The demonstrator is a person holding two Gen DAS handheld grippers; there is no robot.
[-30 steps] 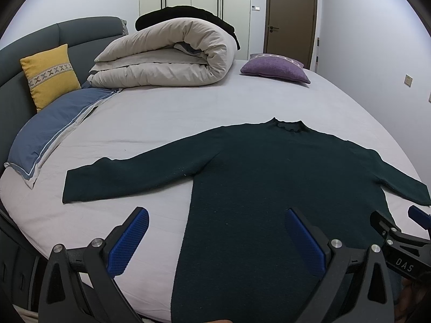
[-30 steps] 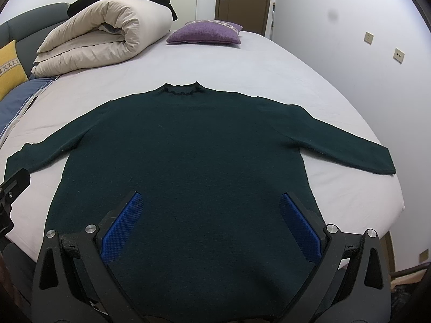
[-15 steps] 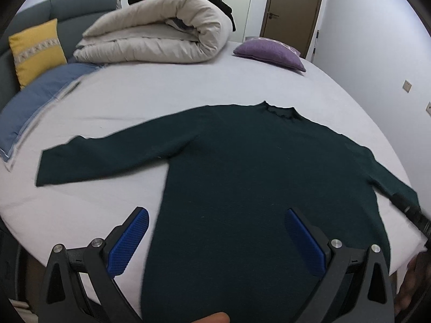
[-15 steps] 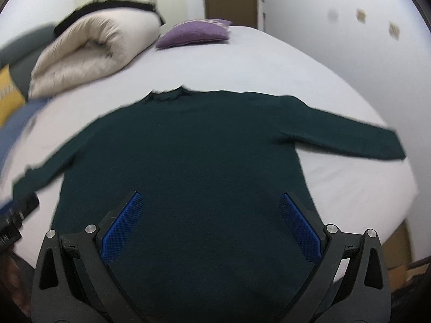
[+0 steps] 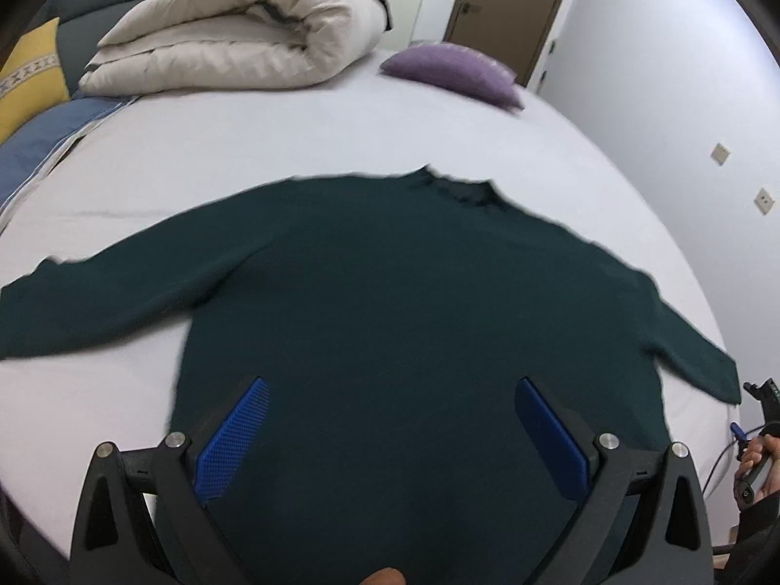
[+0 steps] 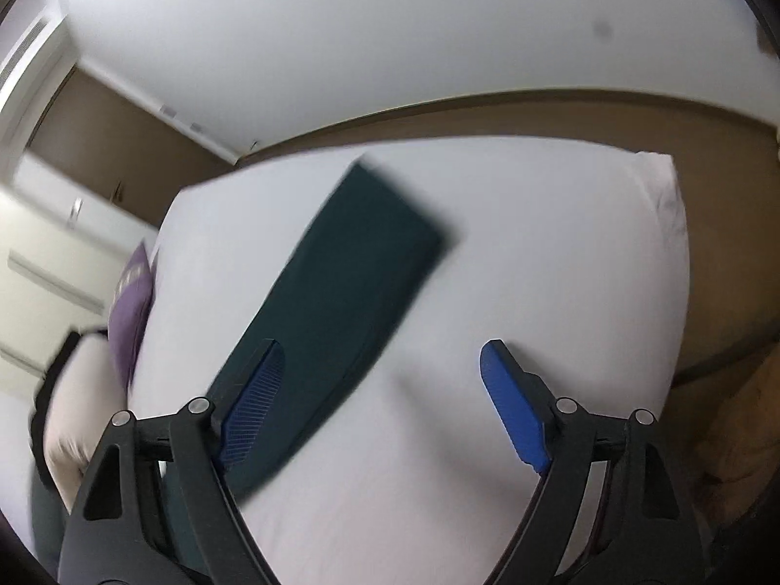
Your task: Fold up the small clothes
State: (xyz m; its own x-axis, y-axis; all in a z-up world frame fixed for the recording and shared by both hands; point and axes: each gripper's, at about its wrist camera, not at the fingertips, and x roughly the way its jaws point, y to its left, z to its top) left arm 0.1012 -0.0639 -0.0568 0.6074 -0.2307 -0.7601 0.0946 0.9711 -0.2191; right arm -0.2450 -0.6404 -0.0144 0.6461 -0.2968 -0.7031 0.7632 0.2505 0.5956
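Note:
A dark green long-sleeved sweater (image 5: 414, 292) lies flat on the white bed (image 5: 292, 146), neck away from me, both sleeves spread out. My left gripper (image 5: 390, 434) is open and empty above the sweater's lower body. My right gripper (image 6: 380, 404) is open and empty, hovering over the right sleeve (image 6: 351, 268), whose cuff points toward the bed's edge; this view is tilted and blurred. The right gripper also shows at the right edge of the left wrist view (image 5: 760, 414).
A rolled beige duvet (image 5: 243, 34) and a purple cushion (image 5: 453, 68) lie at the far end of the bed. A yellow pillow (image 5: 29, 73) and a blue pillow (image 5: 39, 146) lie at the left. The bed corner (image 6: 658, 185) drops to a brown floor.
The left gripper has moved right, over the sweater's body. The right gripper has swung far right and rolled, from over the body to over the right sleeve. Both stay open.

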